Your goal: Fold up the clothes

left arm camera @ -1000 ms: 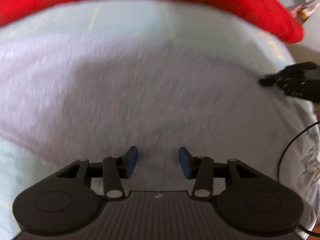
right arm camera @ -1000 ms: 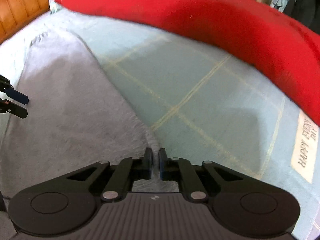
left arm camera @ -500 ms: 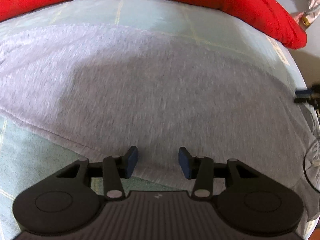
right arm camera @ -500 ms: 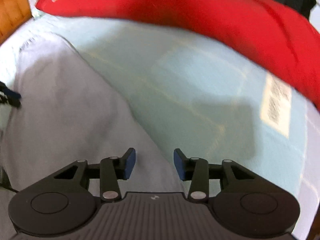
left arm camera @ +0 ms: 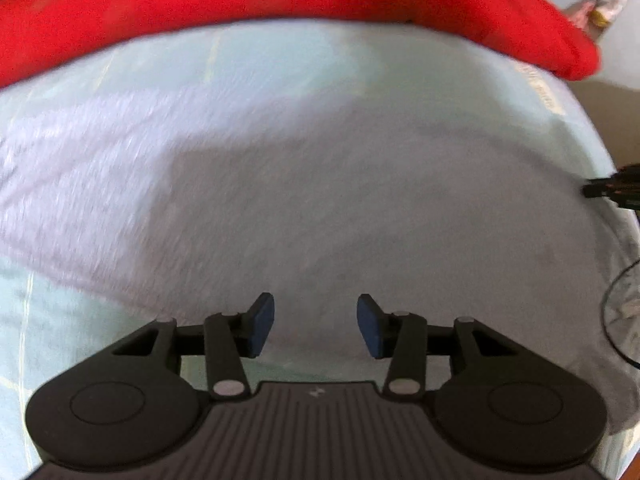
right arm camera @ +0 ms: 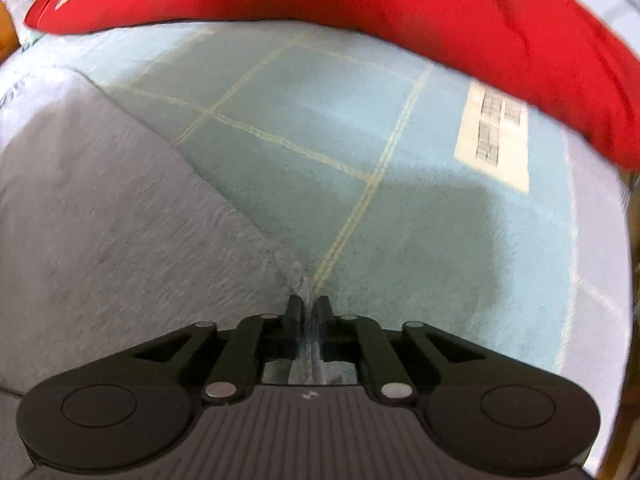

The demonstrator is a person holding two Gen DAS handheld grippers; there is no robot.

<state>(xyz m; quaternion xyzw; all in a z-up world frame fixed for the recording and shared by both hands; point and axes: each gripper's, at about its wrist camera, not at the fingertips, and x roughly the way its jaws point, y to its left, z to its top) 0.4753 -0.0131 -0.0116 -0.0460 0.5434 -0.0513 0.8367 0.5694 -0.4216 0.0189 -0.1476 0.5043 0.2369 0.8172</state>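
Note:
A grey garment (left arm camera: 320,208) lies flat on a light blue bed cover (left arm camera: 280,60). My left gripper (left arm camera: 316,326) hovers over its near edge, open, with nothing between the blue pads. In the right wrist view the garment (right arm camera: 100,220) fills the left half, and its right corner runs up into my right gripper (right arm camera: 307,312). Those jaws are closing and the pads pinch that corner of cloth. The right gripper (left arm camera: 612,190) also shows as a dark tip at the left wrist view's right edge.
A thick red blanket (right arm camera: 360,0) lies along the far side of the bed cover (right arm camera: 400,220), which has yellow check lines and a white printed label (right arm camera: 494,136). A black cable (left arm camera: 612,308) loops at the right. A wooden headboard (right arm camera: 6,20) shows at the far left.
My right gripper slid along the garment's edge, opened wide, then closed on the corner of the cloth. My left gripper stayed open and lifted slightly over the garment.

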